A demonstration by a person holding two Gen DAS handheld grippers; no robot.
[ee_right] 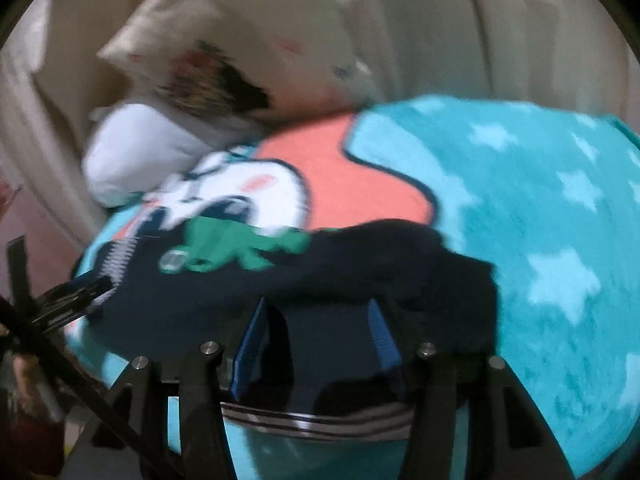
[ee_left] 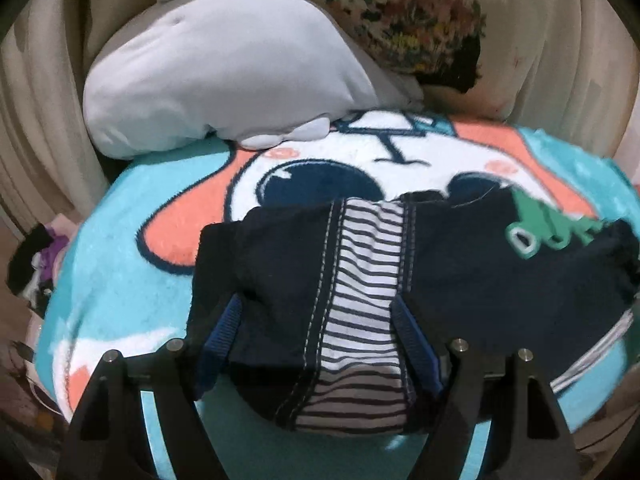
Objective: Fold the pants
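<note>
The small navy pants (ee_left: pixel 460 272) with a striped panel and a green print lie on a turquoise cartoon blanket (ee_left: pixel 120 280). My left gripper (ee_left: pixel 316 340) is open, its blue pads either side of the striped waist end, the cloth lying between them. In the blurred right wrist view the pants (ee_right: pixel 360 264) lie ahead, and my right gripper (ee_right: pixel 318 344) is open with navy cloth between its pads. The left gripper (ee_right: pixel 76 292) shows at that view's left edge.
A pale grey plush pillow (ee_left: pixel 224 76) and a cream printed cushion (ee_left: pixel 420 28) lie at the far end of the blanket. Beige curtains hang behind. A dark clutter pile (ee_left: pixel 36 264) sits at the left. The starred part of the blanket (ee_right: pixel 540 220) extends to the right.
</note>
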